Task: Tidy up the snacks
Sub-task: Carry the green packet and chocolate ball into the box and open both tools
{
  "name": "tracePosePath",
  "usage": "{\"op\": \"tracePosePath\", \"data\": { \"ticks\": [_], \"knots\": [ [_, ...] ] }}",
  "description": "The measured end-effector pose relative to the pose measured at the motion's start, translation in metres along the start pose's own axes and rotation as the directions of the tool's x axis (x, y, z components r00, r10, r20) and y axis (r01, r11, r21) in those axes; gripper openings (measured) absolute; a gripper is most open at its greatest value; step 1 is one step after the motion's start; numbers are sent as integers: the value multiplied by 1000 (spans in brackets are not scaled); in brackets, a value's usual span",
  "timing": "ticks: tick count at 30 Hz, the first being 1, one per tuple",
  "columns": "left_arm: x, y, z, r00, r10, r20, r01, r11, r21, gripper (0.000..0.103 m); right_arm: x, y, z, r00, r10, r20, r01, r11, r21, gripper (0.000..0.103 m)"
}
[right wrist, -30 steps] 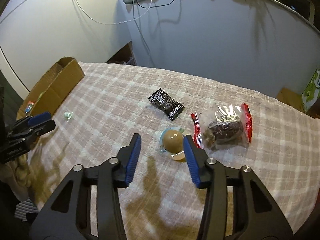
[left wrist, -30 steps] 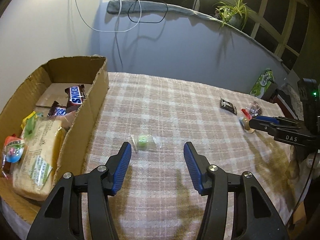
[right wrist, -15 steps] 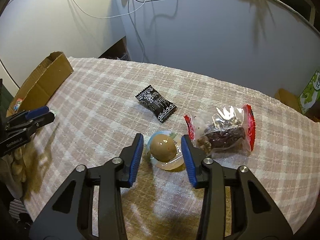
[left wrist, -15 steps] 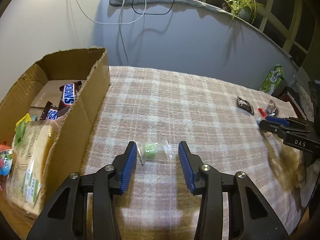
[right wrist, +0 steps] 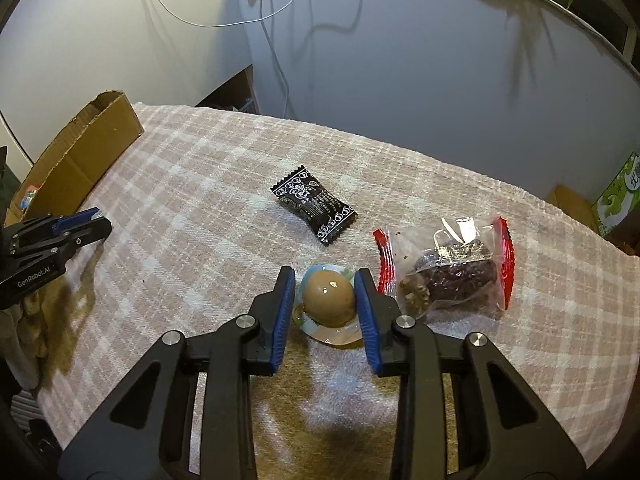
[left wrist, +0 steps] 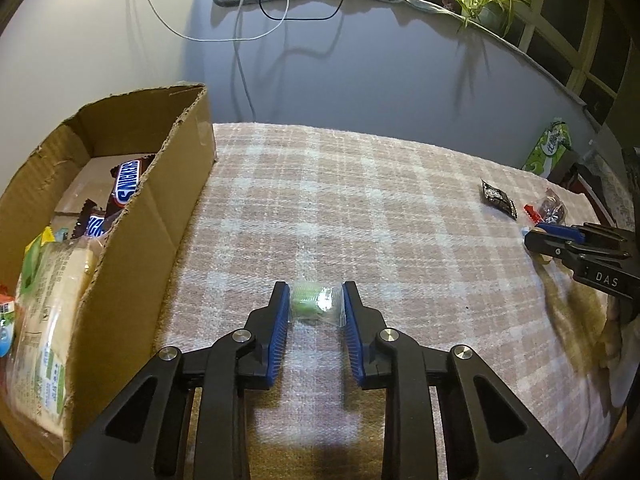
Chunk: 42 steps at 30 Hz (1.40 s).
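In the left wrist view my left gripper (left wrist: 315, 300) is shut on a small green candy (left wrist: 314, 305) in clear wrap, on the plaid tablecloth (left wrist: 360, 208). A cardboard box (left wrist: 160, 200) stands to its left, holding Snickers bars (left wrist: 128, 186) and a bread pack (left wrist: 48, 320). In the right wrist view my right gripper (right wrist: 325, 288) is shut on a brown packed egg (right wrist: 329, 298). A black candy wrapper (right wrist: 314, 203) lies beyond it and a clear red-edged snack bag (right wrist: 452, 268) lies to its right.
The box also shows far left in the right wrist view (right wrist: 80, 152). A green carton (left wrist: 550, 150) stands past the table's far right edge. A grey wall, hanging cables (left wrist: 256, 24) and a potted plant (left wrist: 486, 4) are behind the table.
Both grippers moved forward and down and closed: the left one onto the green candy, the right one onto the egg.
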<state>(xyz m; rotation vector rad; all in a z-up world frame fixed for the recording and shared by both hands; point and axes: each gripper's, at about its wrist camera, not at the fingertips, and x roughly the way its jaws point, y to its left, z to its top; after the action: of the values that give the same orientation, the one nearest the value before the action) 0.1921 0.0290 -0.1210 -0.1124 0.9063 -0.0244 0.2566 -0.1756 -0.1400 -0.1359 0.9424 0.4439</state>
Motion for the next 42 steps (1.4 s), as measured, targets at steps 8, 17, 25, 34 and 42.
{"op": "tracePosePath", "data": {
  "ticks": [8, 17, 25, 34, 42],
  "knots": [
    [-10, -2, -1, 1000, -16, 19, 16, 1000, -7, 24, -9, -2, -1, 1000, 18, 19, -18, 1000, 14, 31],
    [-32, -1, -2, 998, -35, 55, 36, 999, -7, 24, -27, 3, -2, 998, 28, 51, -28, 1000, 9, 31],
    [-61, 0, 0, 993, -43, 108, 43, 999, -5, 24, -56, 23, 3, 994, 41, 99, -38, 999, -28, 31],
    [-90, 18, 0, 987, -20, 160, 24, 999, -22, 24, -74, 62, 19, 988, 78, 136, -67, 994, -87, 31],
    [-109, 46, 0, 980, 13, 198, -3, 999, -51, 24, -74, 105, 37, 980, 127, 151, -105, 984, -143, 31]
  ]
}}
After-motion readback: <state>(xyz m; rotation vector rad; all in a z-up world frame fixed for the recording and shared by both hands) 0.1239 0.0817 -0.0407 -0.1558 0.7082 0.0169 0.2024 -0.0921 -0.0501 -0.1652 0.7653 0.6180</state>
